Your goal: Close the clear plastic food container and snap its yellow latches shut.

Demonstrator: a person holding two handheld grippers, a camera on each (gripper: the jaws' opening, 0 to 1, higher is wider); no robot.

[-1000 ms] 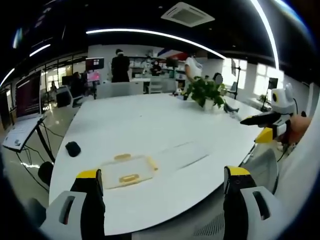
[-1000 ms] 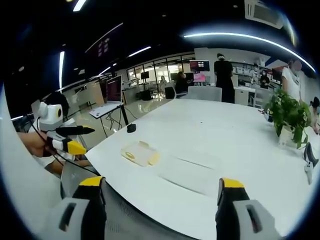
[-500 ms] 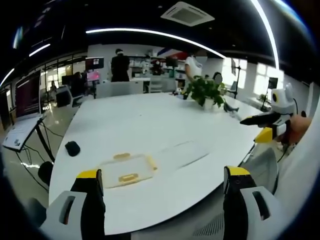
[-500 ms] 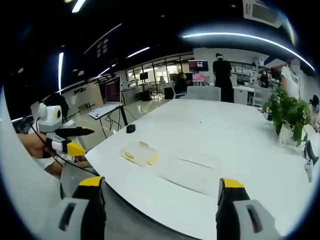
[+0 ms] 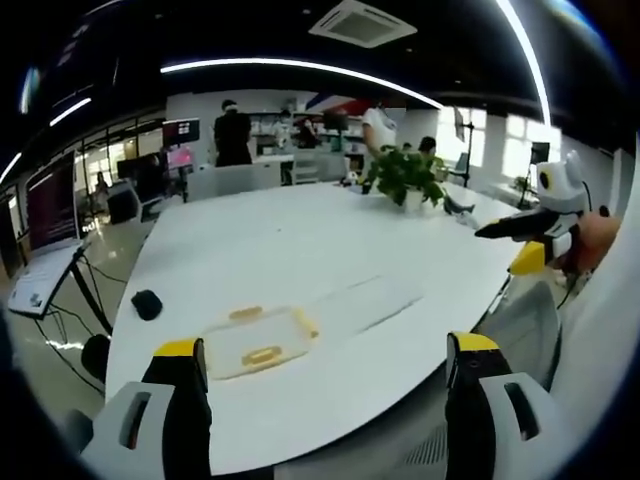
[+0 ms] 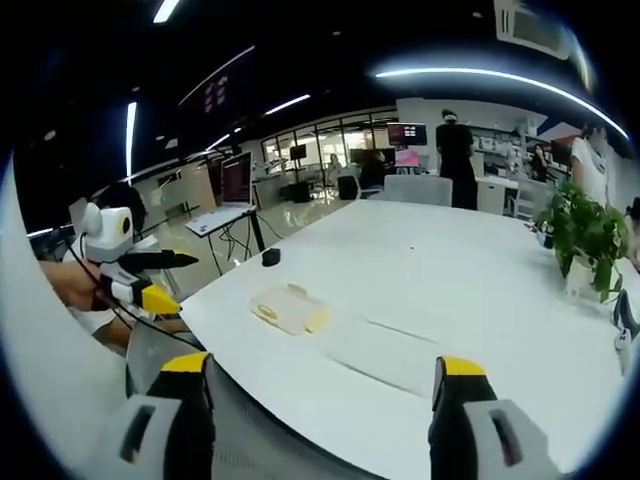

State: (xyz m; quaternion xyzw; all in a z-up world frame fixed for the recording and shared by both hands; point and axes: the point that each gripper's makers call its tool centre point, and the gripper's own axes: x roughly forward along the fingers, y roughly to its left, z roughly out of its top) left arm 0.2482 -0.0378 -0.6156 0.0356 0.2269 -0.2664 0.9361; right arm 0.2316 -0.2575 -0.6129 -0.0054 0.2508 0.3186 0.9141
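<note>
Container (image 5: 258, 340) sits open on the tabletop (image 5: 300, 250) around 7 o'clock in the left gripper view, both grippers' jaws spread and empty, nothing started, so next is reaching in.

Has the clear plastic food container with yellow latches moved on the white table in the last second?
No. The clear plastic food container with yellow latches keeps its spot relative to the small black mouse on the white table; only the camera shifted slightly.
</note>
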